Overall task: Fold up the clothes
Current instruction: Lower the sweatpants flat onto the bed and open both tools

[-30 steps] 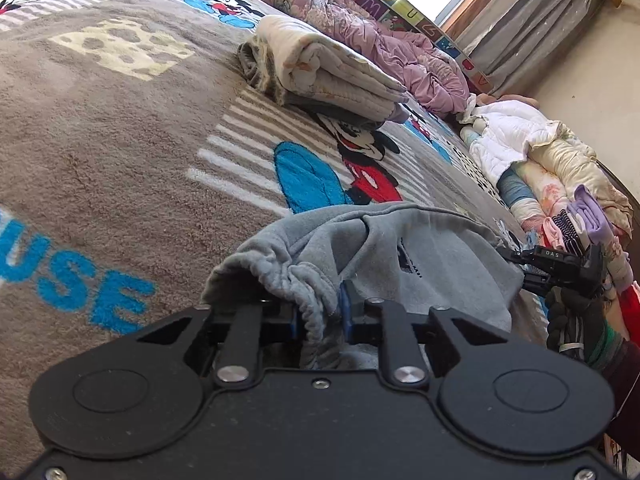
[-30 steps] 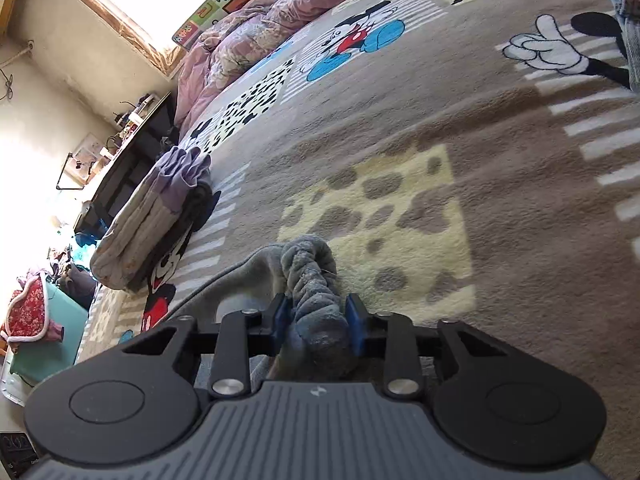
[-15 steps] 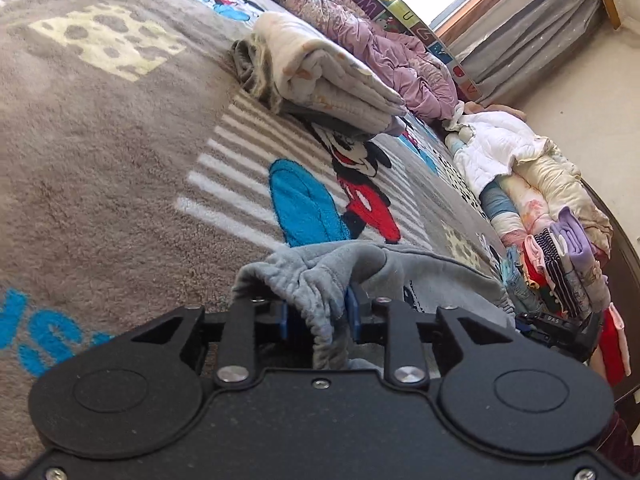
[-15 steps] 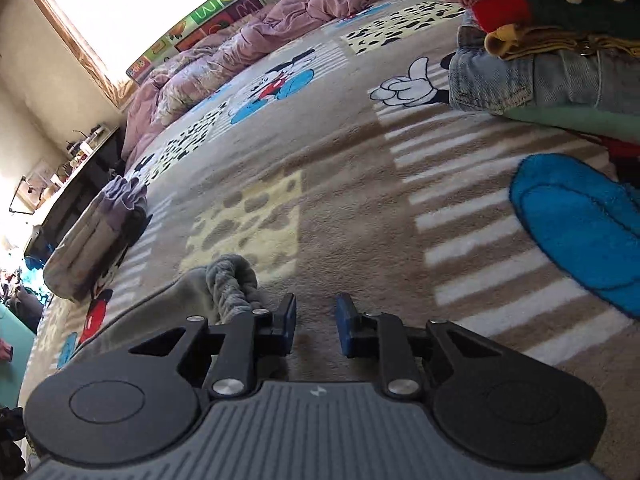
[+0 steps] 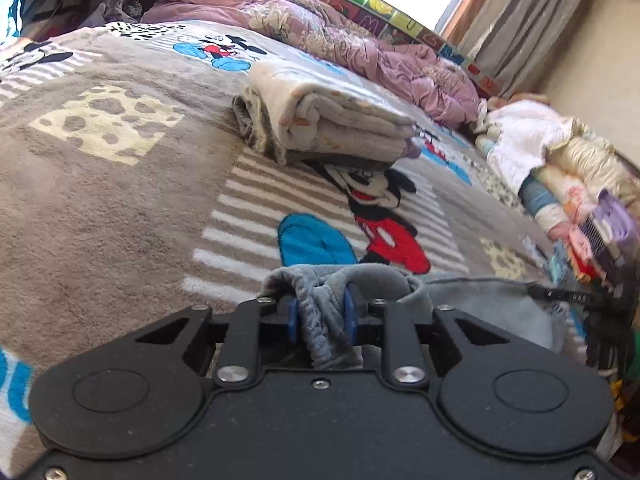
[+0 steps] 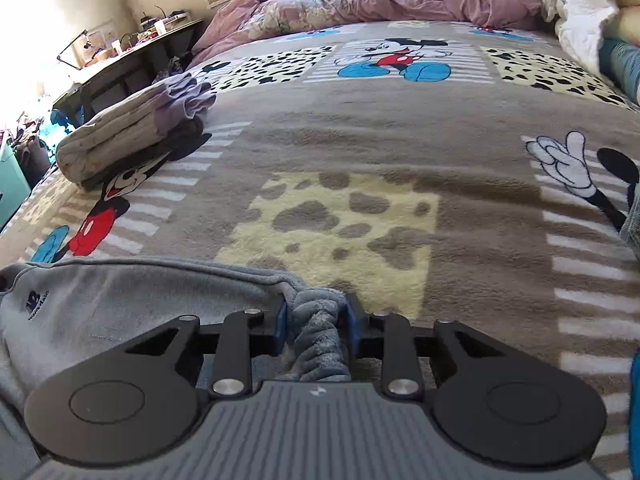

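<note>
A grey fleece garment (image 5: 472, 300) with a ribbed band and a small dark logo (image 6: 36, 304) lies low on the Mickey Mouse blanket (image 5: 100, 208). My left gripper (image 5: 322, 316) is shut on a bunched ribbed edge of it. My right gripper (image 6: 314, 320) is shut on another ribbed edge (image 6: 320, 340), with the garment (image 6: 120, 300) spread to its left. The right gripper's tip (image 5: 568, 294) shows at the far right of the left wrist view, beyond the grey cloth.
A folded stack of cream and grey clothes (image 5: 328, 124) sits on the blanket ahead; it also shows in the right wrist view (image 6: 128, 136). A purple quilt (image 5: 320, 36) lies at the back. A pile of mixed clothes (image 5: 568, 184) lines the right side. A cluttered desk (image 6: 120, 56) stands beside the bed.
The right gripper, open half a second ago beside the garment, has shut on its ribbed edge. The left gripper kept its hold and the garment has dropped lower and flatter on the blanket.
</note>
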The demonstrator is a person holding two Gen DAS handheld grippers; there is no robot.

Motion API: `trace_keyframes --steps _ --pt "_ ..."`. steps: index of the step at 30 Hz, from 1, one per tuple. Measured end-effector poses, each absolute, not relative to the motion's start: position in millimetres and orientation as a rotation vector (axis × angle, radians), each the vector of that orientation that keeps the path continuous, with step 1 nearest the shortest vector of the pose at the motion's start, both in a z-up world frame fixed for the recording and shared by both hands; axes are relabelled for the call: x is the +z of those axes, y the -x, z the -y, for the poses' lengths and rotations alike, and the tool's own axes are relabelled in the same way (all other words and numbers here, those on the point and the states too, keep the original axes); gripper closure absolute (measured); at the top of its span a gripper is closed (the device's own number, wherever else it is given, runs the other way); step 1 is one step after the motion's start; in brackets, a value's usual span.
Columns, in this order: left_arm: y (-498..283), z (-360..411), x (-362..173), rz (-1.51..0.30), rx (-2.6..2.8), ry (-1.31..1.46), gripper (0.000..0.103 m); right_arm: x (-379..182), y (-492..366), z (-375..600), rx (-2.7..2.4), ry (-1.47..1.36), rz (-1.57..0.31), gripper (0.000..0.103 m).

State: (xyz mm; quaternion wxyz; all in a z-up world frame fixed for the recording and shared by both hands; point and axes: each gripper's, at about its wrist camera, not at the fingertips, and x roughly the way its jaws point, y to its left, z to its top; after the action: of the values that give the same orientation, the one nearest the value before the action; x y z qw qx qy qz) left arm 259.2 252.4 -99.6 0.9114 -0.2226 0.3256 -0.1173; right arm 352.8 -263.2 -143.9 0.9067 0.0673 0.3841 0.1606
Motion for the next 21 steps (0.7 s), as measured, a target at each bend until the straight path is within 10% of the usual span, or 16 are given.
trace_keyframes --steps 21 --pt "-222.5 -201.9 -69.8 -0.651 -0.125 -0.005 0.049 -80.5 -231.5 192.0 0.500 -0.005 -0.582 0.057"
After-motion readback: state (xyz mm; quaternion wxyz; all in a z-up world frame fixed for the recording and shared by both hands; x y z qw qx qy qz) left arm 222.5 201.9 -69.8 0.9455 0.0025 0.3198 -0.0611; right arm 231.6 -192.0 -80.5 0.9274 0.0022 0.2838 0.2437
